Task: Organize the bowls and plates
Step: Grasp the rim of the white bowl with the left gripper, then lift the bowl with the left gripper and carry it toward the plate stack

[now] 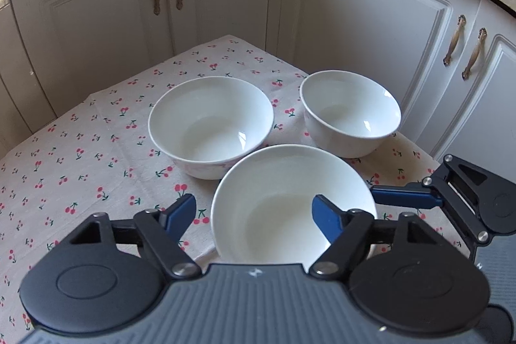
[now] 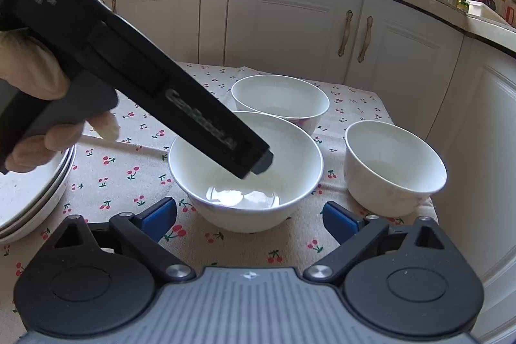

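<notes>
Three white bowls stand on the cherry-print tablecloth (image 1: 80,150). In the left wrist view the near bowl (image 1: 283,199) lies just ahead of my open left gripper (image 1: 254,215), whose right blue finger (image 1: 325,221) is over its inside. A wide bowl (image 1: 209,121) sits behind left and a smaller bowl (image 1: 351,112) behind right. In the right wrist view my open right gripper (image 2: 251,218) straddles the near bowl (image 2: 290,150) from in front, empty. The left gripper's body (image 2: 135,70) reaches over that bowl. The far bowl (image 2: 280,99) and the right bowl (image 2: 393,163) stand behind.
A stack of white plates (image 2: 29,199) sits at the table's left edge in the right wrist view. White cabinets (image 1: 354,21) stand close behind the table. The right gripper's finger (image 1: 403,199) shows at the right of the left wrist view. The table's right edge (image 2: 432,205) is near the right bowl.
</notes>
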`<action>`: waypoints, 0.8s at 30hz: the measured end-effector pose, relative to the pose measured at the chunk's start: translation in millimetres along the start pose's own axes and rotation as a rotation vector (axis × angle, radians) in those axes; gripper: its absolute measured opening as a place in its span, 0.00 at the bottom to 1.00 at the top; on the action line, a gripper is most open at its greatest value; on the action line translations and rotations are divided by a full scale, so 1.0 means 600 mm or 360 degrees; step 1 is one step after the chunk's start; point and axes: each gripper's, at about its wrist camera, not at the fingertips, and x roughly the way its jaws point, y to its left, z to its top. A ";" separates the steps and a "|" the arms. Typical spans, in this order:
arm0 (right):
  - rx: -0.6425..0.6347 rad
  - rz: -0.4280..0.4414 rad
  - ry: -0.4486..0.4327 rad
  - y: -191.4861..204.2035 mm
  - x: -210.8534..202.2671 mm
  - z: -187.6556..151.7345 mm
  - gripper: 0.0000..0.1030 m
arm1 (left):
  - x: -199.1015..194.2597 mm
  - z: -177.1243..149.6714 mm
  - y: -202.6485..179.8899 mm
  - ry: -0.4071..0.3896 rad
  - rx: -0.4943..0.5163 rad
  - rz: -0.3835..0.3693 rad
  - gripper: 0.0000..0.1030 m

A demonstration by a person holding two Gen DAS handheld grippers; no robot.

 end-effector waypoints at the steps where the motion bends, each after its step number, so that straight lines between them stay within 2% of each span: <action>1: -0.0010 0.0005 -0.0004 0.002 -0.001 0.000 0.94 | 0.002 0.001 -0.001 0.0001 0.0006 -0.0002 0.75; 5: -0.0043 0.0009 -0.0016 0.006 0.000 0.001 0.92 | 0.007 0.003 -0.001 0.0010 0.0030 -0.0030 0.74; 7: -0.0052 0.0007 -0.0022 0.007 0.001 0.002 0.88 | 0.009 0.004 -0.001 0.0018 0.0045 -0.0036 0.71; 24: -0.0039 0.0008 -0.0021 0.001 0.005 0.006 0.85 | 0.021 0.008 0.000 0.0042 0.0033 -0.0125 0.70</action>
